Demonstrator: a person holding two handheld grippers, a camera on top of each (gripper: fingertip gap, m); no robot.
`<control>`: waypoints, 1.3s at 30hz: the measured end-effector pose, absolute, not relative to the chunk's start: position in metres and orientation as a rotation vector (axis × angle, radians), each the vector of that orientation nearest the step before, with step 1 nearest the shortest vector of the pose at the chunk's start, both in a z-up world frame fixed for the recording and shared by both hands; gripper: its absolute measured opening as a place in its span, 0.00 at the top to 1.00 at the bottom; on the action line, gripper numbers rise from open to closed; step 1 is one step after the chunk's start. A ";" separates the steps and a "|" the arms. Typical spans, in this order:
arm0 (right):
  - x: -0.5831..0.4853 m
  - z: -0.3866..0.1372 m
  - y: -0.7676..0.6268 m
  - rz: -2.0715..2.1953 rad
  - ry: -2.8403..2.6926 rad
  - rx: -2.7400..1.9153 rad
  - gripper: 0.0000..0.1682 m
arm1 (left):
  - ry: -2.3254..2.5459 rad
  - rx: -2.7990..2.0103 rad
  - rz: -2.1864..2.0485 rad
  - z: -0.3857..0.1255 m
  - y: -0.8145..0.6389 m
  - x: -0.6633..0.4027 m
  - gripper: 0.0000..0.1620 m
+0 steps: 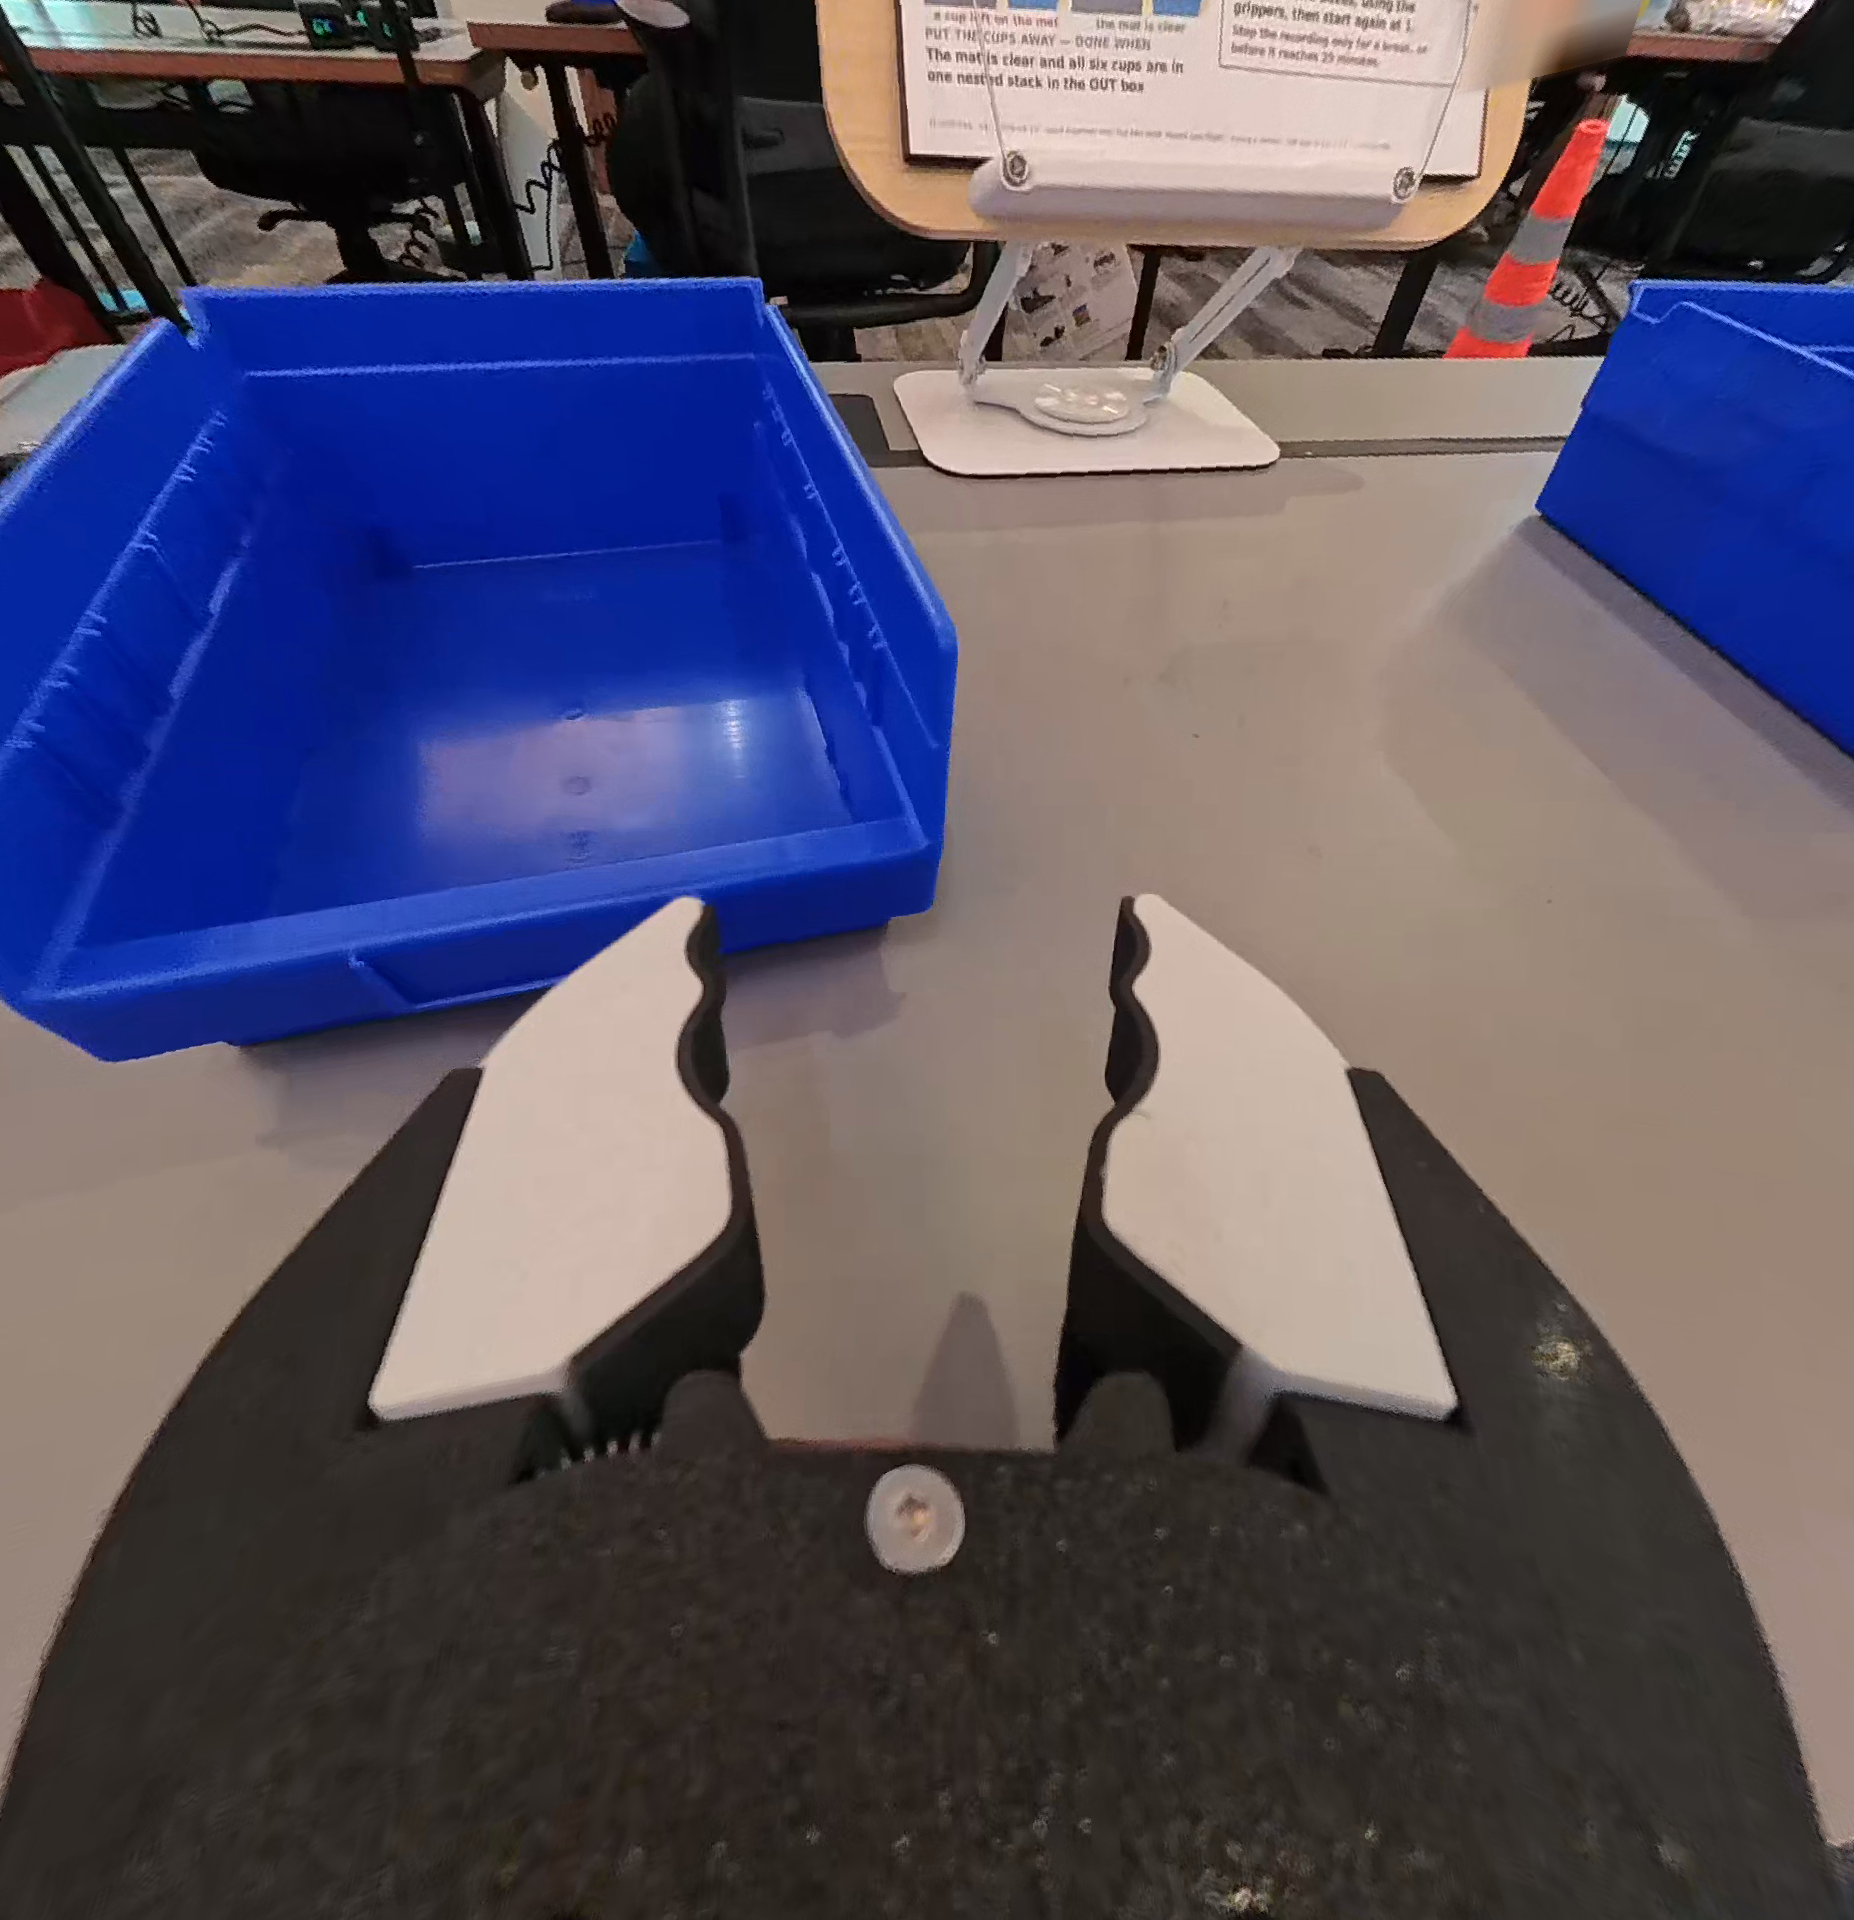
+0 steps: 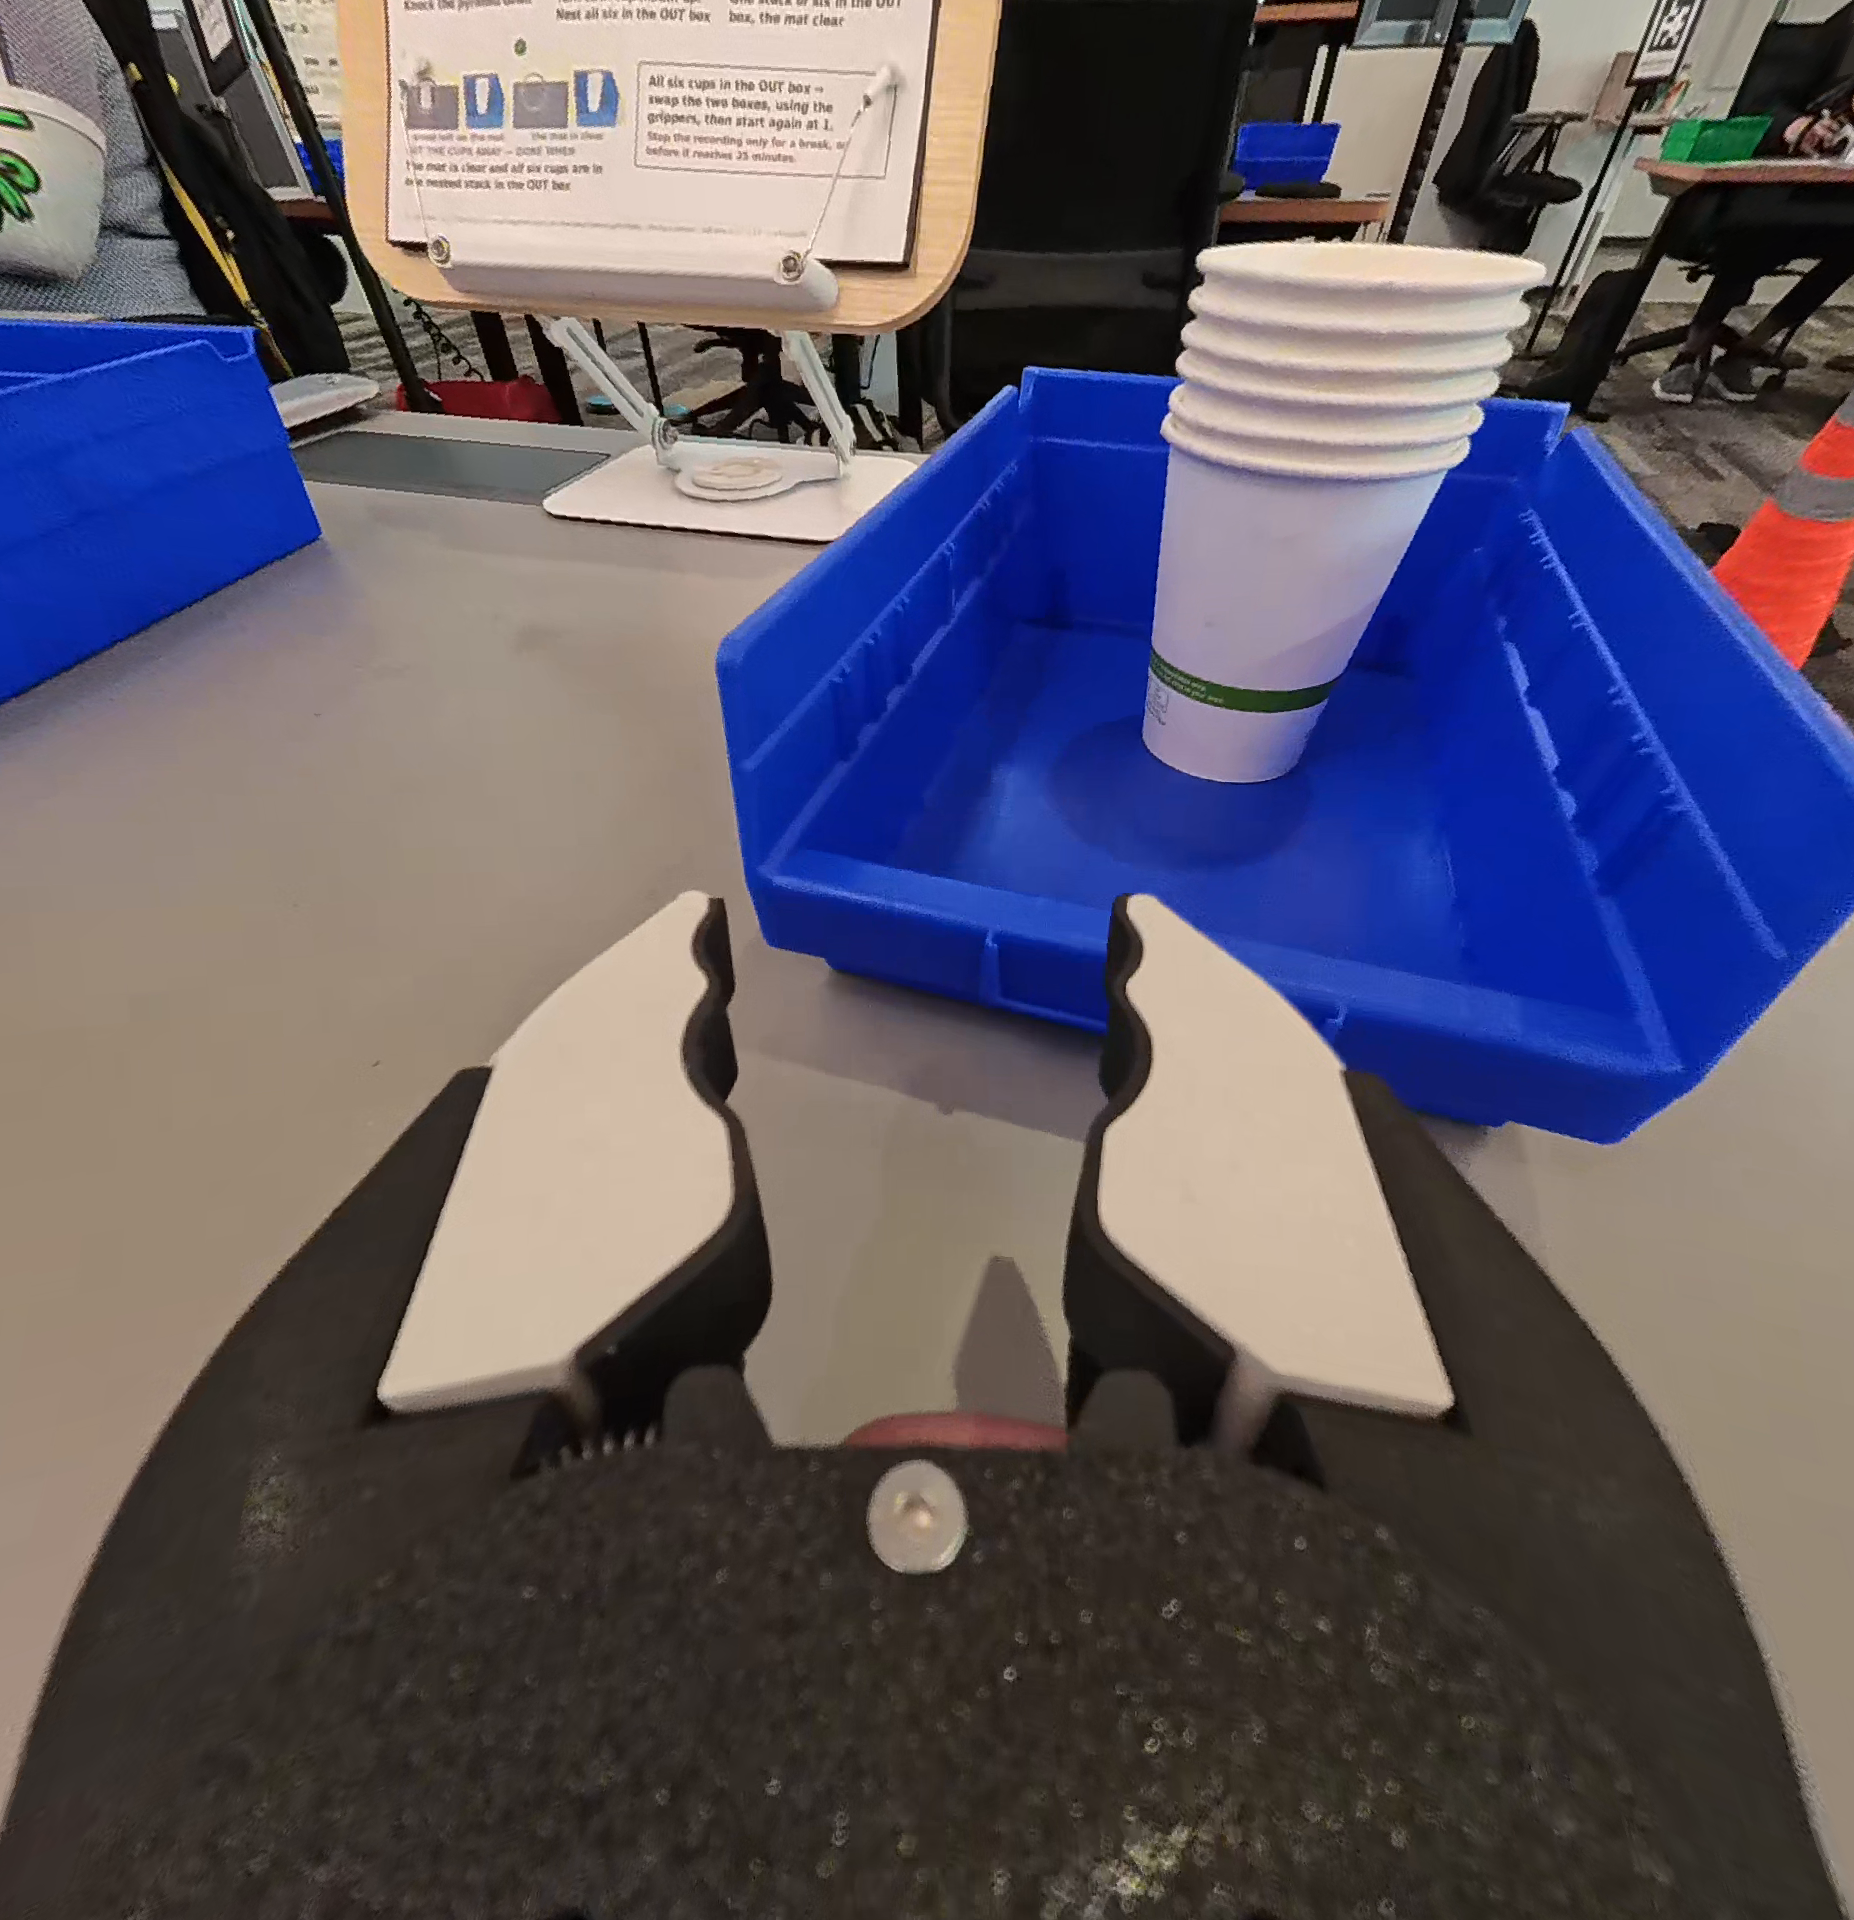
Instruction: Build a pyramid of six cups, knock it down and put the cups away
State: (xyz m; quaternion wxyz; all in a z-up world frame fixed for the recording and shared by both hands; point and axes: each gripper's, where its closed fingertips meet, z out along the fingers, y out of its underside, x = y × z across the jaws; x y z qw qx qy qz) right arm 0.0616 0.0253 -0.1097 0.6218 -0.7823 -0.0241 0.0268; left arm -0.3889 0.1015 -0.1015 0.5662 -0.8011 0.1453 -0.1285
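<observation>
With both tongs gaping and holding nothing, my left gripper (image 1: 912, 914) faces an empty blue plastic bin (image 1: 850, 665), my right gripper (image 2: 915, 914) faces another blue plastic bin (image 2: 798, 790) w/ the nested stack of white paper cups (image 2: 1307, 499) upright inside. Judging by that, either all's put away or nothing's begun; if starting, next I reach in and grip the top cup's rim.

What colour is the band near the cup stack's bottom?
Green, on the cup stack; right wrist view.

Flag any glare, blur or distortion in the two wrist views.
Left wrist view: pale glare patch on the empty blue bin floor; bin walls bow from wide-angle distortion; left claw sharp, instruction stand soft. Right wrist view: cup stack leans from distortion, casts a soft shadow in its bin; frame edges smear; right claw sharp.
</observation>
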 end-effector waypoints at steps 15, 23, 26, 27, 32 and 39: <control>0.065 -0.105 0.022 0.054 -0.047 -1.780 0.61 | 0.315 -1.993 -0.402 -0.119 0.101 -0.384 0.56; 0.093 -0.097 0.014 -0.045 0.028 -1.757 0.59 | 0.681 -1.877 -0.663 -0.095 0.059 -0.215 0.51; 0.116 -0.098 0.009 -0.105 0.124 -1.766 0.56 | 0.846 -1.825 -0.748 -0.088 0.040 -0.114 0.50; 0.126 -0.098 0.007 -0.129 0.167 -1.768 0.55 | 0.895 -1.825 -0.757 -0.090 0.038 -0.081 0.50; 0.162 -0.107 0.000 -0.228 0.298 -1.812 0.55 | 0.947 -1.916 -0.680 -0.118 0.066 0.041 0.54; 0.176 -0.121 0.014 -0.135 0.471 -1.847 0.59 | 0.663 -2.055 -0.651 -0.124 0.119 0.048 0.85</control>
